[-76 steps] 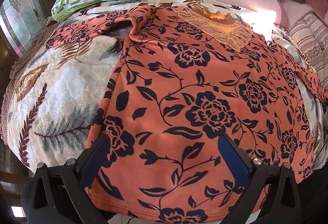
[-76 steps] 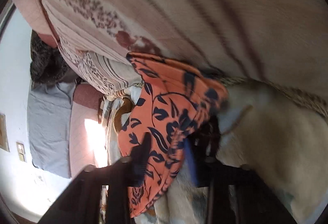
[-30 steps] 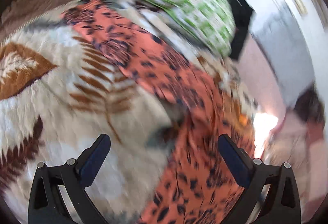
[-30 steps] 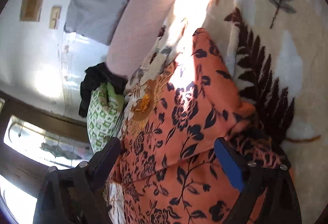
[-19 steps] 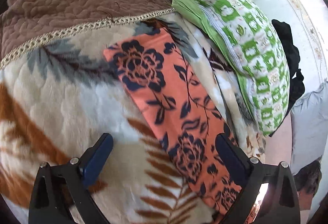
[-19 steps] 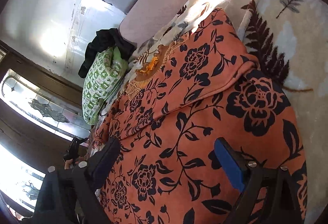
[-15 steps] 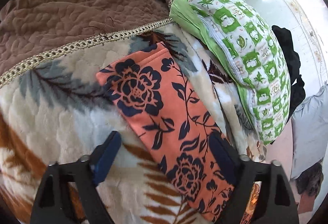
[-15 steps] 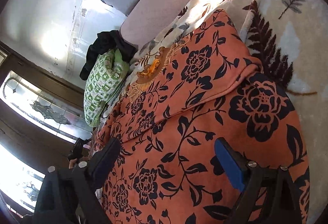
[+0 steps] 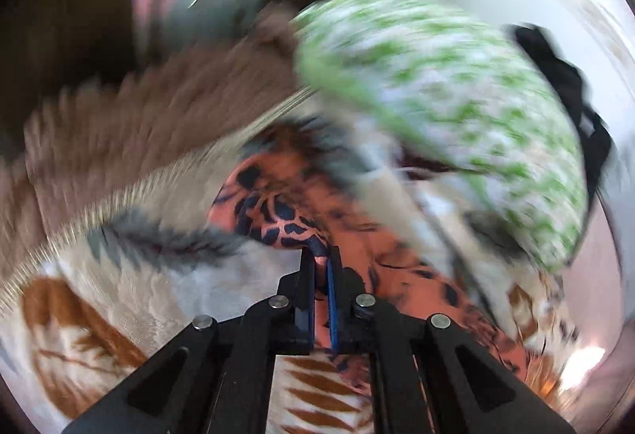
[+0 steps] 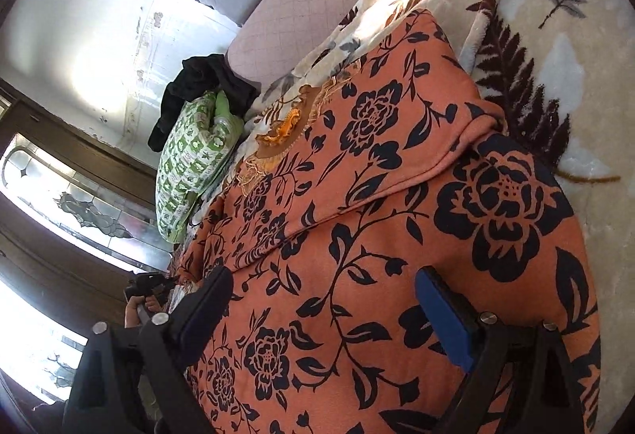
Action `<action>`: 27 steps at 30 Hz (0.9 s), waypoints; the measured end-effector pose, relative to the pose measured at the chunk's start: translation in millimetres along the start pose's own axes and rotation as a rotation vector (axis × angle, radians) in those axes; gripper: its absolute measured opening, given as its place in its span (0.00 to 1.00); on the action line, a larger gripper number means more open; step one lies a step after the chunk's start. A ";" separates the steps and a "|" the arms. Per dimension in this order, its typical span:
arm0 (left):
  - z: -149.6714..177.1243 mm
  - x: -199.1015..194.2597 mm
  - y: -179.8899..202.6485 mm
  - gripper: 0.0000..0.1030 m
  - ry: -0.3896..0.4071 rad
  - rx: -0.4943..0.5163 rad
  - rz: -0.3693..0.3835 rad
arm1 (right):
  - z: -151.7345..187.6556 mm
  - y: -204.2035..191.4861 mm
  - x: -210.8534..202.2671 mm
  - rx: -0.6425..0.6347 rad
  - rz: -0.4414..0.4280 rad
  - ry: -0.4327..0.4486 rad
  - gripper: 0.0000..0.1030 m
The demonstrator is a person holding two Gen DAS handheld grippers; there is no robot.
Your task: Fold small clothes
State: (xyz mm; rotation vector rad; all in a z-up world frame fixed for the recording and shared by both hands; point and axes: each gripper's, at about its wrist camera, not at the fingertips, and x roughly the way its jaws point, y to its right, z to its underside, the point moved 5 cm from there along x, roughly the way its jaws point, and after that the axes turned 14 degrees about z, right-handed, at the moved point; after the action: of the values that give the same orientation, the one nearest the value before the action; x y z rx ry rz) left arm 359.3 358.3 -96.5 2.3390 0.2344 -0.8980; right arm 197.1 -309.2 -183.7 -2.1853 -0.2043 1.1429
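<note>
An orange top with a dark floral print (image 10: pixel 357 219) lies spread on the bed, its right sleeve folded in over the body. My right gripper (image 10: pixel 323 309) is open and empty, hovering over the lower body of the top. In the blurred left wrist view, my left gripper (image 9: pixel 320 259) is shut on the end of the top's left sleeve (image 9: pixel 278 212), which bunches up at the fingertips. The left gripper also shows far off in the right wrist view (image 10: pixel 149 285), held in a hand.
A fleece blanket with a leaf print (image 10: pixel 563 49) covers the bed. A green and white pillow (image 9: pixel 436 104) and a black garment (image 10: pixel 198 85) lie at the head end. A brown quilted cover (image 9: pixel 151 104) edges the blanket. A window (image 10: pixel 59 204) stands behind.
My left gripper has closed on the sleeve end, which lay flat between its open fingers half a second ago. The right gripper has barely moved and stays open.
</note>
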 end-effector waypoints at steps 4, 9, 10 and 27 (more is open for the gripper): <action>16.6 -62.4 139.1 0.04 0.084 0.287 0.170 | -1.4 4.7 -3.6 0.013 -0.011 0.010 0.92; 103.1 -107.0 303.3 0.04 0.052 0.560 0.413 | -4.0 10.3 -14.0 0.032 -0.029 0.030 0.92; 127.1 -108.4 328.3 0.05 0.026 0.604 0.446 | -4.8 12.9 -16.4 0.042 -0.034 0.034 0.92; 255.8 -40.9 262.9 0.70 -0.282 0.818 0.195 | -23.0 29.9 -45.7 0.142 -0.120 0.071 0.98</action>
State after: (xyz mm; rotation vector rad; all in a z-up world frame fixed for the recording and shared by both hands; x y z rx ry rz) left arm 284.9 -3.2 -90.9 2.8236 -0.5751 -1.3861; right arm 182.7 -362.4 -161.9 -2.0555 -0.2135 0.9819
